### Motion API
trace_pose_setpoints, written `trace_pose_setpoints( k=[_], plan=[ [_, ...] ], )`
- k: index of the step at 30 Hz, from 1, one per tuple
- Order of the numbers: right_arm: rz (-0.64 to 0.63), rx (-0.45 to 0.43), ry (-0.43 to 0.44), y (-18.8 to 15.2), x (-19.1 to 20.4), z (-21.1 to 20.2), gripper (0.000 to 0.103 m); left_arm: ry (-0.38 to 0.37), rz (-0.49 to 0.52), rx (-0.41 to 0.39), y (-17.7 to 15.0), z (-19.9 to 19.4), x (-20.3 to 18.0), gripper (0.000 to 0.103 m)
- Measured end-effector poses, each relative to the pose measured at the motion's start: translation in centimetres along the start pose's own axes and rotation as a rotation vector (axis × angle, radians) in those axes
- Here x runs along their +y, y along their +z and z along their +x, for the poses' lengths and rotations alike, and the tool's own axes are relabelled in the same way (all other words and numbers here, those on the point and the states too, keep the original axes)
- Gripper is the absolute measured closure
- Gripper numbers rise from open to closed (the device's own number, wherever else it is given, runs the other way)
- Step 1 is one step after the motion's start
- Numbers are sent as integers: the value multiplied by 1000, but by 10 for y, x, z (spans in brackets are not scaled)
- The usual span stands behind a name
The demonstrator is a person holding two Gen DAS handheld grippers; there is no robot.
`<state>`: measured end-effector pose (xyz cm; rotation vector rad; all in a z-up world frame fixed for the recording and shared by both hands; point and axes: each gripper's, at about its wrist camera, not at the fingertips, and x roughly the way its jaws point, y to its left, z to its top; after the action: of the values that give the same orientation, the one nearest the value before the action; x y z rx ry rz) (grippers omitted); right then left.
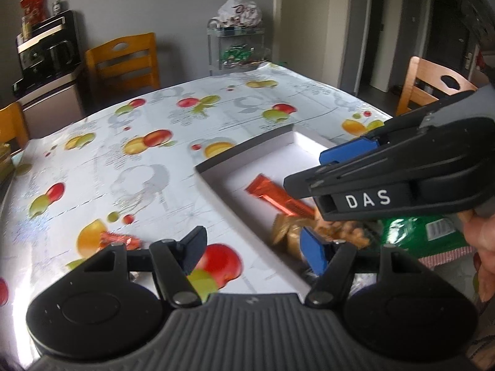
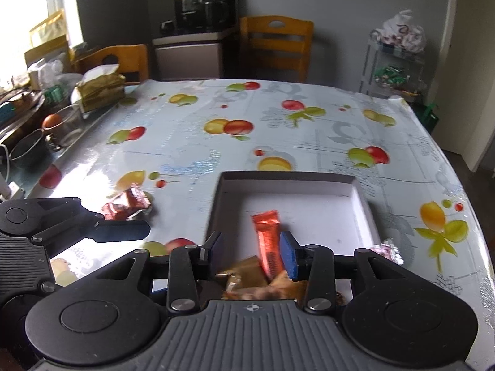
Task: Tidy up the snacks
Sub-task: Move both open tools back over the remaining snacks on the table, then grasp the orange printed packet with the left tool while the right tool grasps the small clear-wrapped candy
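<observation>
A shallow white box [image 2: 360, 199] [image 1: 213, 174] lies on the fruit-print table. In it are an orange snack bar [image 2: 268, 235] [image 1: 280, 196], gold-wrapped snacks [image 2: 244, 270] [image 1: 284, 232] and a green packet [image 1: 417, 232]. My right gripper [image 2: 252, 255] is open and empty, hovering over the box's near end, jaws either side of the orange bar's lower end. My left gripper [image 1: 256, 252] is open and empty, straddling the box's left wall. A red-wrapped snack [image 2: 126, 205] [image 1: 119, 239] lies on the table left of the box, just beyond my left gripper.
A small pink-silver wrapper [image 2: 388, 249] lies right of the box. A tissue pack [image 2: 99, 91], glass bowls [image 2: 62, 125] and clutter line the table's left edge. Wooden chairs [image 2: 275, 46] stand around it. A wire rack [image 2: 394, 65] with bags stands at the far right.
</observation>
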<state>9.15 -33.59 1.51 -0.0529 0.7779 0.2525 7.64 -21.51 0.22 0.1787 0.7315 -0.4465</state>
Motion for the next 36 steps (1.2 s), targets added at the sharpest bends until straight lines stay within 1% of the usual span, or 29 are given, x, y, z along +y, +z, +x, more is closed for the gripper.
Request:
trace_pose_setpoints(
  k=[5, 19, 23, 31, 36],
  plan=[
    [-25, 7, 28, 4, 19, 6, 58, 33, -27, 6, -9, -10, 17, 37],
    [-88, 31, 87, 9, 71, 20, 56, 113, -110, 37, -39, -33, 65, 37],
    [-102, 37, 96, 10, 82, 23, 54, 141, -137, 49, -44, -35, 78, 37],
    [-86, 51, 85, 13, 88, 30, 53, 225, -166, 63, -47, -30, 107, 37],
    [-80, 64, 70, 13, 90, 33, 53, 268, -150, 40, -46, -19, 125, 37]
  ],
)
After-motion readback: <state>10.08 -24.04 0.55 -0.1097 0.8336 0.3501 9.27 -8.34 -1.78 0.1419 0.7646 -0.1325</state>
